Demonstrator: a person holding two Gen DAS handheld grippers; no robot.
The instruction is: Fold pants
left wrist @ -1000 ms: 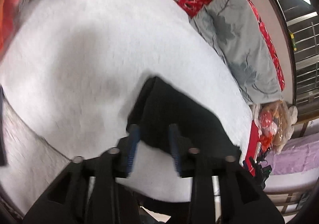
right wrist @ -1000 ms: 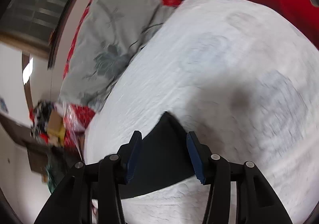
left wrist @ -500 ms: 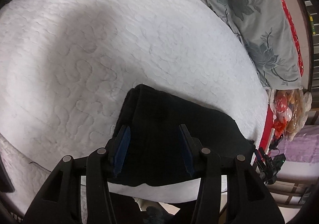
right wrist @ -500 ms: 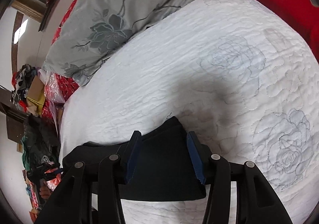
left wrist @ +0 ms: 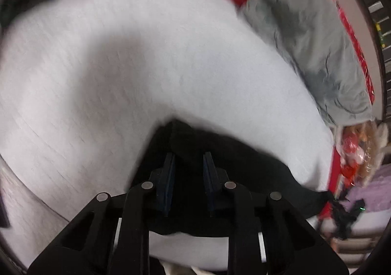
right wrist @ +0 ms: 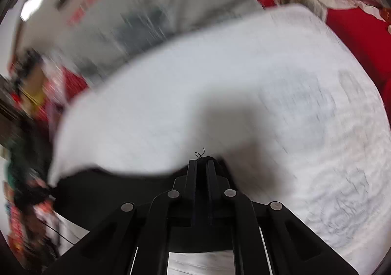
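The pants are seen as a compact black bundle low in both frames, lying on the white quilt, so most of the folding looks done already. The left gripper is held narrowly spread over the near corner, cloth bunched between its jaws; whether it's actually gripped can't be told. The right gripper is pressed nearly together, pinching the far corner. One more fold or a final tidy-up is probably what's left. Both views are pretty blurred.

matt black cloth pants on a white quilted cloth bedcover.
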